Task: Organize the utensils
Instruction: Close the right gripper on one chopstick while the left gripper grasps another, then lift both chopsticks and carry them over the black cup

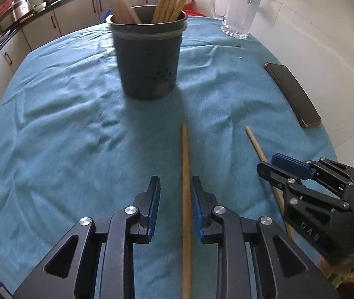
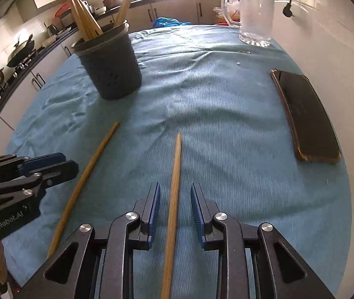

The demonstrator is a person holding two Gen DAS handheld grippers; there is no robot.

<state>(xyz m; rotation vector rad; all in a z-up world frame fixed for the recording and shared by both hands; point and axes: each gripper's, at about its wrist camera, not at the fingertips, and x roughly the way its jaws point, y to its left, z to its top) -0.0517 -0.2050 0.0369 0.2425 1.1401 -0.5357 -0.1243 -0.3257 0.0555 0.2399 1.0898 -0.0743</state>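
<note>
Left gripper stands part open over the teal cloth, one wooden chopstick lying between its blue pads, which do not press it. Right gripper likewise part open, a second chopstick loose between its pads. Dark holder with more chopsticks stands farther back; a phone lies at right.

Black linkage gripper, blue-padded jaws
</note>
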